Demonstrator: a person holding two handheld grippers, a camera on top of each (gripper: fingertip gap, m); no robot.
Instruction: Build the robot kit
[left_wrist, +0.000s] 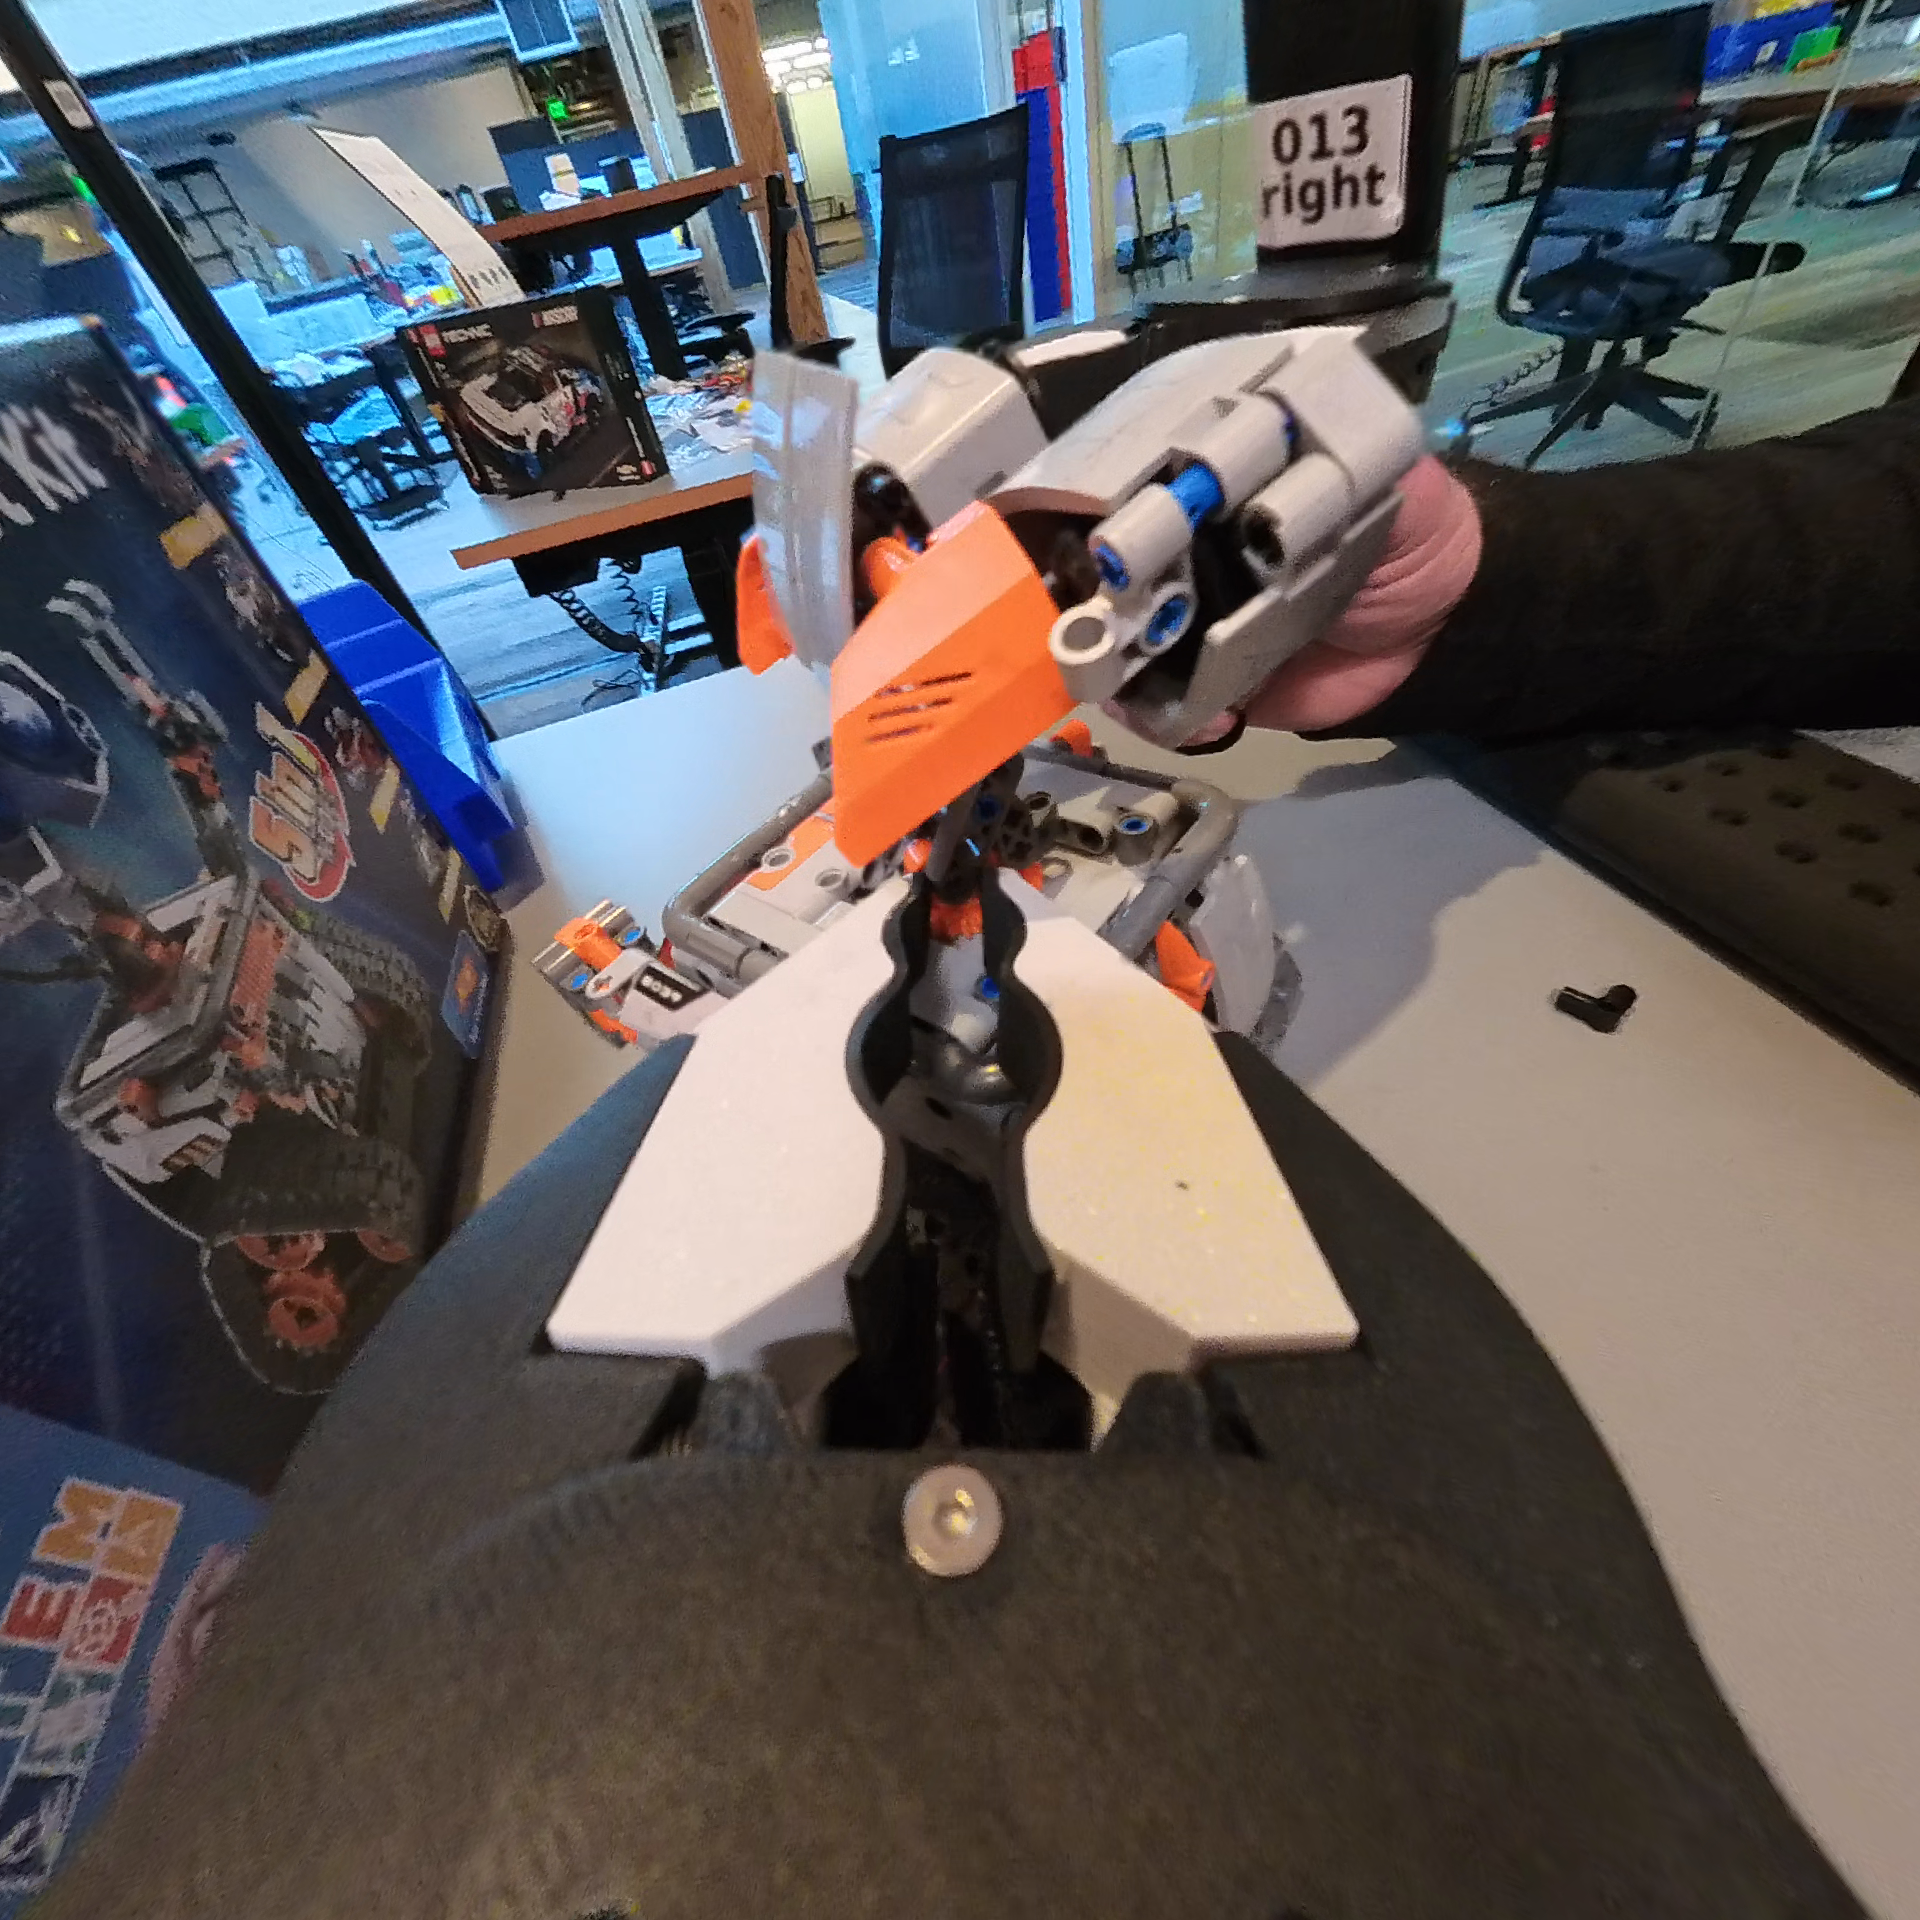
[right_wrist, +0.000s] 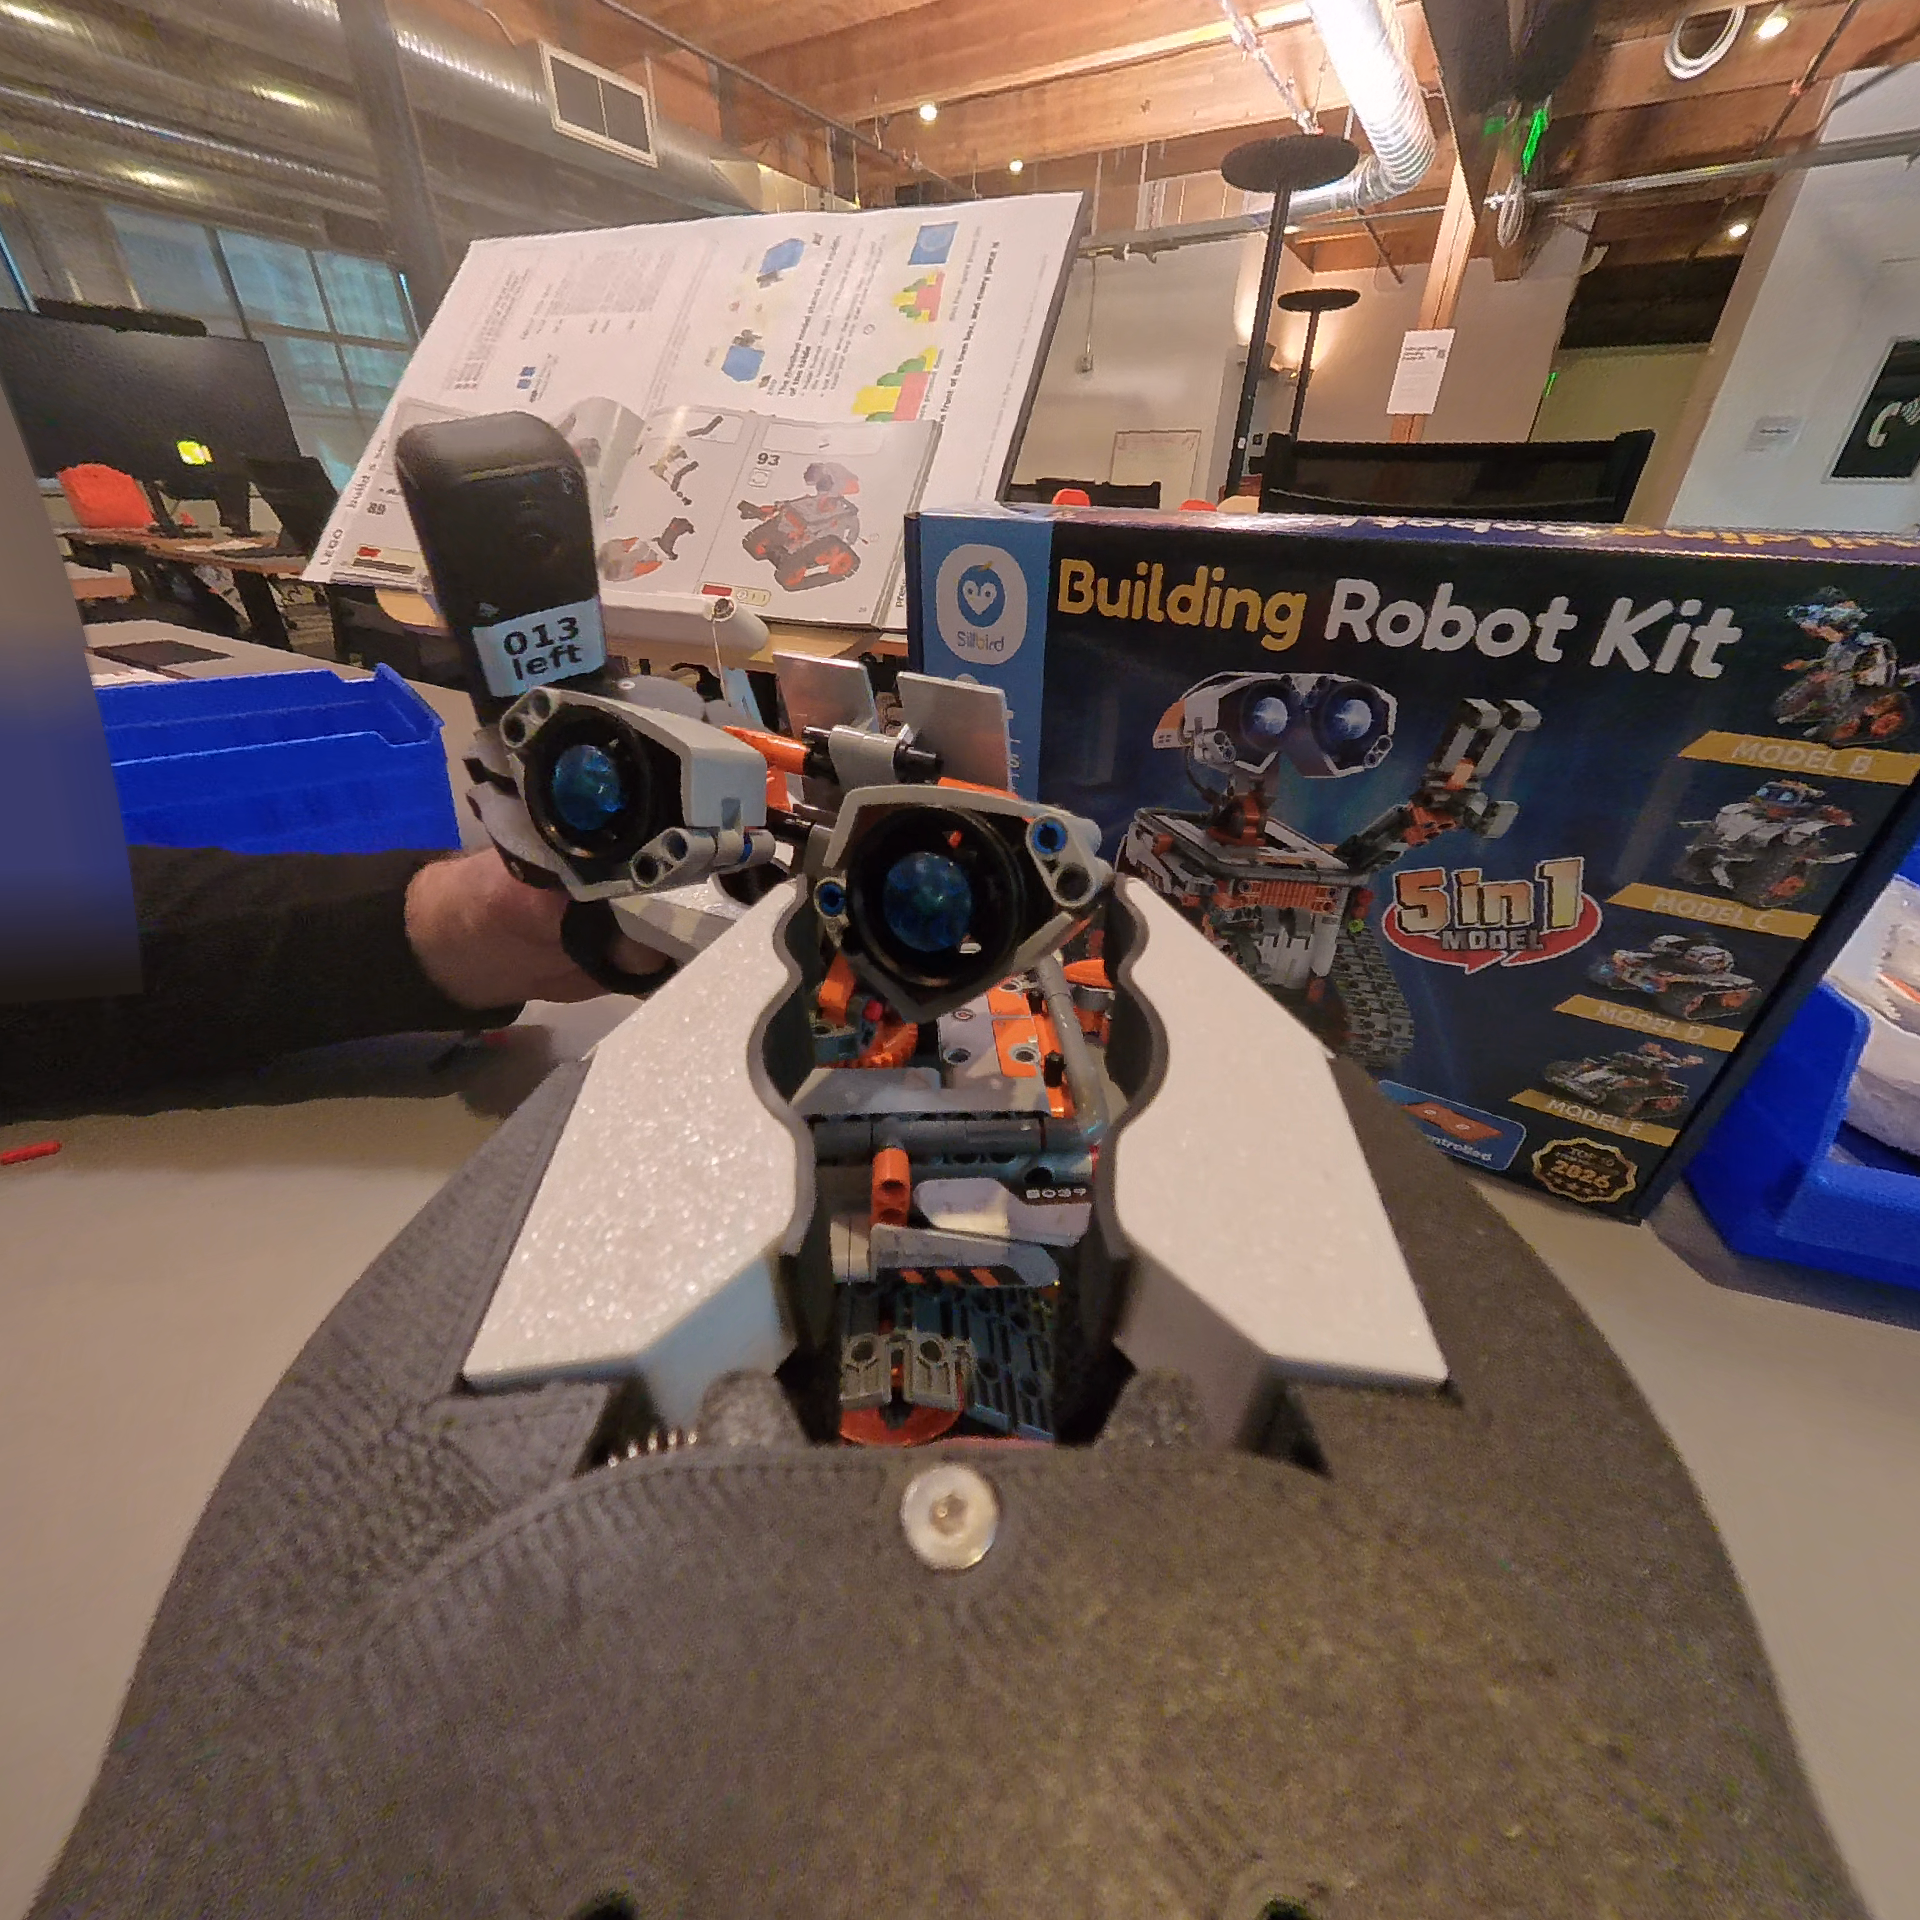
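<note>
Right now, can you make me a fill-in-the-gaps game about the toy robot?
1. The robot has ___ eyes.
2. The lens in each eye is coloured ___.
3. In the left wrist view, the big panel on its head is coloured ___.
4. The booklet propped up behind it is ___, not shut.

Missing words: two; blue; orange; open.

Kit box (right_wrist: 1403, 831) upright, far right on counter (right_wrist: 208, 1299). Blue bins (right_wrist: 270, 748) far left. Open instruction booklet (right_wrist: 727, 416) propped behind.
</note>
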